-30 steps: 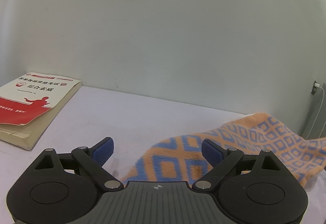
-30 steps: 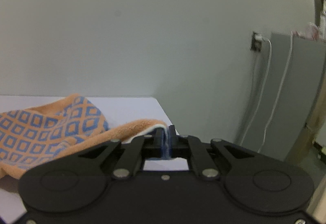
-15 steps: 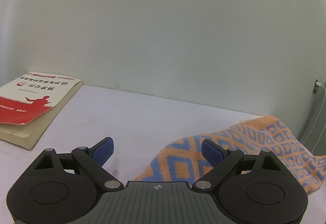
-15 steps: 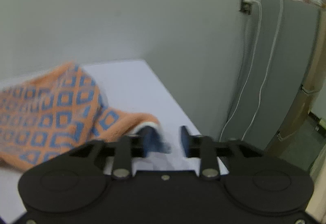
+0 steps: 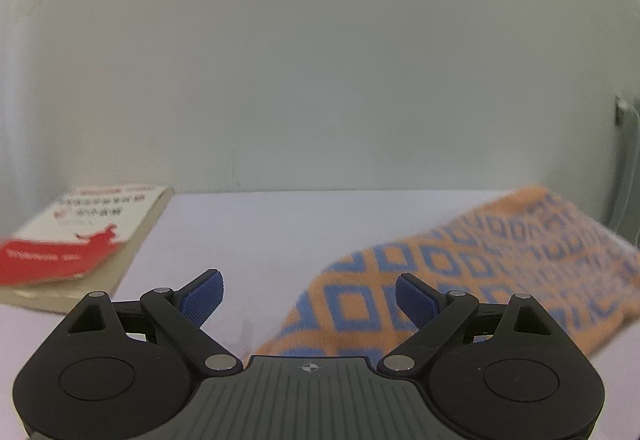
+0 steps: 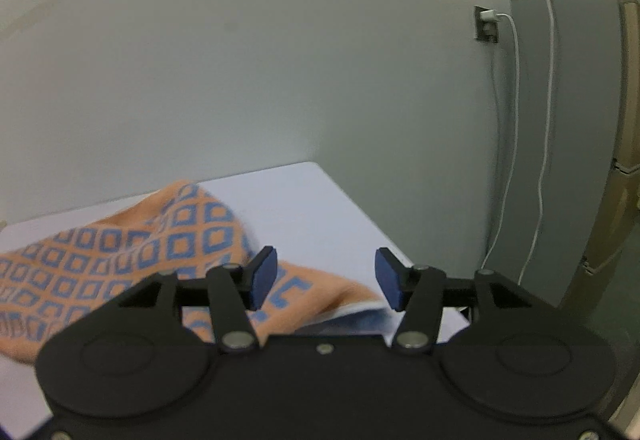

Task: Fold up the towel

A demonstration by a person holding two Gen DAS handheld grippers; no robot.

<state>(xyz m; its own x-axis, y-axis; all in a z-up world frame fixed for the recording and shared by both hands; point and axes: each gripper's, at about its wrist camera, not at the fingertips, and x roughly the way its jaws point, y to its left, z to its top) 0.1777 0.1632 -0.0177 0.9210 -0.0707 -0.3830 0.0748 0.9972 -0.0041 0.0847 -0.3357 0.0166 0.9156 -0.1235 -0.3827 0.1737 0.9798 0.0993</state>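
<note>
An orange towel (image 5: 460,272) with a blue diamond pattern lies bunched on the pale table (image 5: 280,232). In the left wrist view it spreads from under my left gripper (image 5: 308,294) out to the right; that gripper stands wide open above its near end, and the blue pads touch nothing. In the right wrist view the towel (image 6: 120,260) fills the left side, and a folded corner (image 6: 320,296) lies below my right gripper (image 6: 326,280). Its jaws are opening, and the pads are clear of the cloth.
A thick book with a red and white cover (image 5: 76,240) lies at the table's left. The table's right edge (image 6: 384,236) drops off close to the right gripper. Beyond it stand a grey cabinet (image 6: 580,144) and white cables (image 6: 508,160) from a wall socket.
My right gripper was shut on the towel's corner and has let it go; the corner has dropped onto the table. The left gripper, still open, has shifted sideways and rolled level.
</note>
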